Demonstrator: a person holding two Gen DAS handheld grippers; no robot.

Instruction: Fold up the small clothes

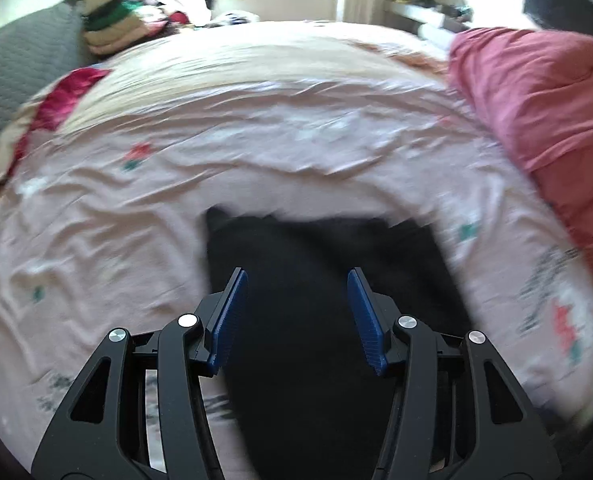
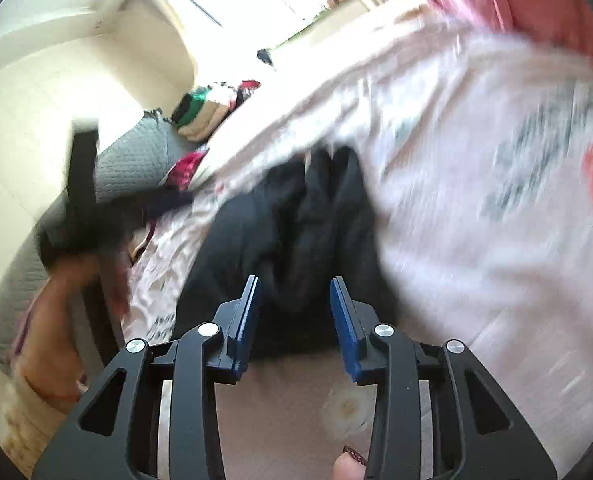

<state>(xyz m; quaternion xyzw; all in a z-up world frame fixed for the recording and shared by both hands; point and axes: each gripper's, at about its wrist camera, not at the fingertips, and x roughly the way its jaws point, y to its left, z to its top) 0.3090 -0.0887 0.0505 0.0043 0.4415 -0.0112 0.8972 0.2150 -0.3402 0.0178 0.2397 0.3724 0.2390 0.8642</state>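
A small black garment (image 1: 320, 280) lies on the pale pink printed bedsheet (image 1: 256, 128). My left gripper (image 1: 296, 280) hovers over its near part, open and empty, blue pads (image 1: 232, 312) apart. In the right wrist view the same black garment (image 2: 296, 216) lies bunched with folds. My right gripper (image 2: 295, 288) is open just above its near edge, holding nothing. The left gripper (image 2: 84, 200) shows blurred at the left of that view, held by a hand (image 2: 56, 320). Both views are motion-blurred.
A pink quilt (image 1: 544, 112) is heaped at the right of the bed. A grey quilted pillow (image 1: 20, 72) and a stack of folded clothes (image 1: 112, 28) sit at the far left. A red cloth (image 1: 64, 96) lies near the pillow. A window is beyond the bed.
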